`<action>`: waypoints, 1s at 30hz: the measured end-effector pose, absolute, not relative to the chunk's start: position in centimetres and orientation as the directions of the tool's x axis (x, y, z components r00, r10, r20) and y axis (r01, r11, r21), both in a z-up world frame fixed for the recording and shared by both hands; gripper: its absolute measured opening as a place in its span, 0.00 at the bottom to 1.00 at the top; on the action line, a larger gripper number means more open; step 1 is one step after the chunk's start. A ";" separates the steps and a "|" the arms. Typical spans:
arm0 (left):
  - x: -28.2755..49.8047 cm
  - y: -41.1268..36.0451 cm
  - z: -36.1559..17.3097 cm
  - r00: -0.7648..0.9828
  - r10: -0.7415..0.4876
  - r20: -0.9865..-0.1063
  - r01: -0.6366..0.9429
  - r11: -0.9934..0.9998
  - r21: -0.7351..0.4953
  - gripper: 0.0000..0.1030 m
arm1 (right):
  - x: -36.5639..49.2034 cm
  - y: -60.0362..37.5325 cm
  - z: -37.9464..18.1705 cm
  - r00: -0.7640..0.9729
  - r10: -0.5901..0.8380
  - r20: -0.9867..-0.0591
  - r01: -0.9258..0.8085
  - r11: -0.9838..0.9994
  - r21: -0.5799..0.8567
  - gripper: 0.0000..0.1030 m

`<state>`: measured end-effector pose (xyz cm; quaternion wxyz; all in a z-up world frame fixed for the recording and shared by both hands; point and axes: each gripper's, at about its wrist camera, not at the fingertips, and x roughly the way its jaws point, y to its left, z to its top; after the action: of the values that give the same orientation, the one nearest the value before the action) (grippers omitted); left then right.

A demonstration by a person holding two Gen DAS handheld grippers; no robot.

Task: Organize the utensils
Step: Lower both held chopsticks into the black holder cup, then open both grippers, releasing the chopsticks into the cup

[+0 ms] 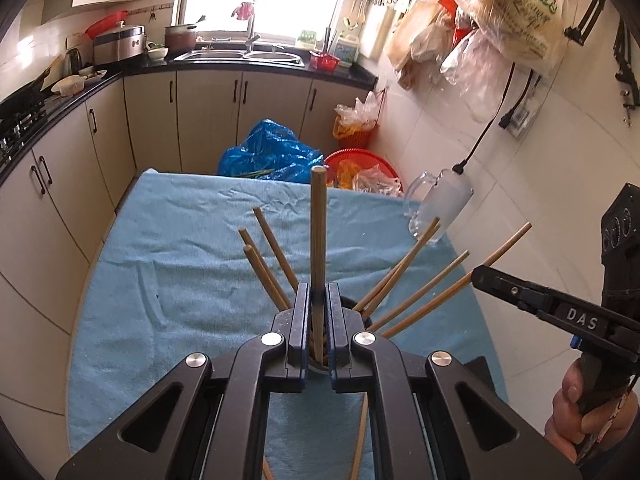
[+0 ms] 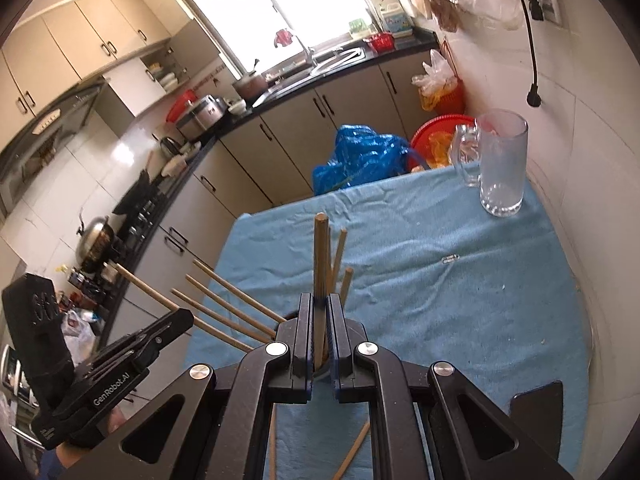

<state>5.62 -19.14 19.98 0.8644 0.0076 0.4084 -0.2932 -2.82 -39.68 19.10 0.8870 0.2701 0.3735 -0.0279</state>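
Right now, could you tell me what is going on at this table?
A person is sorting chopsticks with two handheld grippers. The left gripper is shut on an upright chopstick, and the right gripper is shut on a second chopstick. Both are held over a dark holder, where several other sticks already lean outward. Loose chopsticks lie on the blue cloth, and a glass mug stands at the far corner.

L gripper (image 1: pixel 318 312) & R gripper (image 2: pixel 319 316) both clamped, side by side, fingers pointing fwd.
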 end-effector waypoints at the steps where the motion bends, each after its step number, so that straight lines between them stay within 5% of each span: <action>1: 5.7 -19.2 19.8 0.493 -0.497 -0.714 0.516 0.828 -0.221 0.06 | -2.6 -39.7 18.6 0.710 0.152 -0.687 0.257 0.853 0.455 0.07; 8: 6.0 -19.1 19.6 0.503 -0.491 -0.711 0.516 0.831 -0.209 0.07 | -1.6 -39.8 16.8 0.689 0.158 -0.708 0.268 0.851 0.451 0.08; 11: 5.8 -18.8 20.2 0.518 -0.498 -0.696 0.514 0.831 -0.212 0.18 | -1.7 -40.1 17.1 0.700 0.156 -0.697 0.268 0.847 0.459 0.09; 21: 4.1 -16.6 24.2 0.633 -0.489 -0.601 0.473 0.858 -0.201 0.45 | -4.5 -40.2 19.9 0.755 0.094 -0.649 0.280 0.849 0.448 0.39; 30: 2.4 -13.9 24.9 0.678 -0.445 -0.585 0.421 0.888 -0.187 0.58 | -7.2 -41.3 19.9 0.760 0.057 -0.647 0.335 0.818 0.467 0.49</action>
<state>2.44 -13.92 24.92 0.9159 -0.0183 0.3240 -0.2362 -7.25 -41.34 19.89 0.8919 0.2911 0.3372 -0.0779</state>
